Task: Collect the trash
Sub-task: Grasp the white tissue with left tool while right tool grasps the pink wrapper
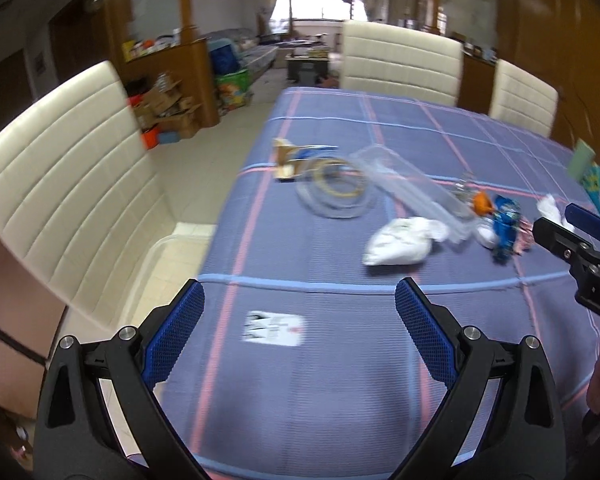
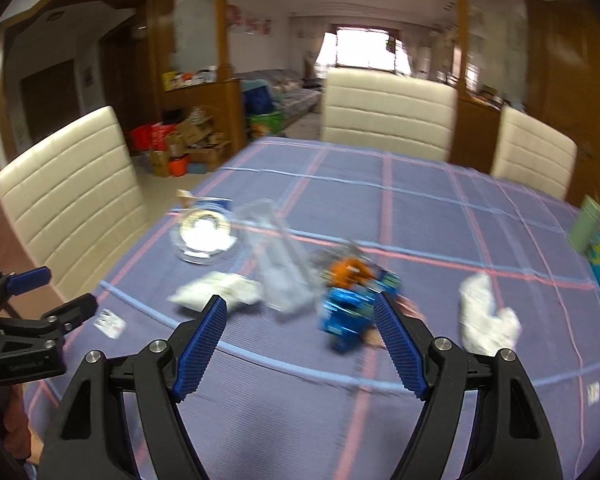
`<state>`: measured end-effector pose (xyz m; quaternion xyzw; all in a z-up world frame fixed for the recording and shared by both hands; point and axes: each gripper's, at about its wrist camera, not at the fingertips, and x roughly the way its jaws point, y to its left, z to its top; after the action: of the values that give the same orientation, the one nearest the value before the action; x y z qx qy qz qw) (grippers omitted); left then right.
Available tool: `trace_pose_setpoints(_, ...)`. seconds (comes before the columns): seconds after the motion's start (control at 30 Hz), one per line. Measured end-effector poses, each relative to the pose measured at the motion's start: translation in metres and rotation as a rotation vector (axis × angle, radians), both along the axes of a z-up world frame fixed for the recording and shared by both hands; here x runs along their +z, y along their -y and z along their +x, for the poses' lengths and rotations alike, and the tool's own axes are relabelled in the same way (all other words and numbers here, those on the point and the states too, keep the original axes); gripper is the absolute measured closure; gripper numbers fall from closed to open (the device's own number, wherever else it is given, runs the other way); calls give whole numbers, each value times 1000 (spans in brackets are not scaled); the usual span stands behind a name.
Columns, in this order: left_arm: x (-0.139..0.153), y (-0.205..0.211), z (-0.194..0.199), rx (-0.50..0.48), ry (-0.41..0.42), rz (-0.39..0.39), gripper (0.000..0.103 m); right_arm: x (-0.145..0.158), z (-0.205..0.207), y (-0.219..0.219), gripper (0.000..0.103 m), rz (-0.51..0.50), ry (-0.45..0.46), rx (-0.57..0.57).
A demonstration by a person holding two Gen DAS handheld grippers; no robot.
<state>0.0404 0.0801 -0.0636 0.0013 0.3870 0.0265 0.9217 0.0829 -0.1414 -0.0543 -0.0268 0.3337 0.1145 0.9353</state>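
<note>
Two grippers, left gripper [image 1: 299, 312] and right gripper [image 2: 300, 330], hover with jaws spread wide and nothing between them above a blue checked tablecloth [image 1: 340, 400]. Trash lies scattered mid-table: a white crumpled tissue [image 1: 400, 242], a clear plastic tray [image 1: 412, 188], a blue wrapper [image 2: 346, 312] and a round clear lid [image 2: 204, 234].

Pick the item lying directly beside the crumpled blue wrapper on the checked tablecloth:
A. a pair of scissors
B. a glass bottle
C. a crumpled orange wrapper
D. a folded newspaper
C. In the right wrist view the orange wrapper sits right against the far side of the blue wrapper on the tablecloth; no bottle, scissors or newspaper appears in either view.
</note>
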Motion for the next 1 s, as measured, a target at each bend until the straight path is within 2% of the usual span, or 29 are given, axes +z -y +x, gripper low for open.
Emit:
trace_pose_setpoints(0.2, -9, 35, 22, -63, -33, -7, 8, -19, 10, 53, 29, 18, -55, -103)
trace_pose_setpoints(0.37, -18, 51, 41, -77, -55, -14, 8, -36, 27, 73, 30, 52, -107, -128)
trace_pose_setpoints(0.5, -27, 57, 57, -73, -78, -4, 8, -46, 42, 74, 40, 51, -131, -115)
trace_pose_setpoints(0.63, -37, 60, 74, -67, -106, -2, 9, -58, 61, 73, 41, 58, -165, -102)
trace_pose_setpoints(0.73, -45, 62, 86, -63, -127, -1, 9, -68, 71, 72, 54, 63, -196, -89)
trace_pose_setpoints(0.83, -53, 64, 95, -69, -153, 2, 17, -73, 73, 71, 73, 101, -205, -44)
trace_pose_setpoints(0.87, -56, 64, 97, -73, -161, 2, 23, -74, 73, 70, 79, 107, -210, -33)
trace_pose_setpoints(0.97, -63, 64, 102, -84, -186, -23, 41, -72, 70, 66, 85, 100, -204, -23)
trace_pose_setpoints(1.0, -62, 64, 101, -92, -182, -26, 53, -71, 68, 66, 86, 96, -198, -23)
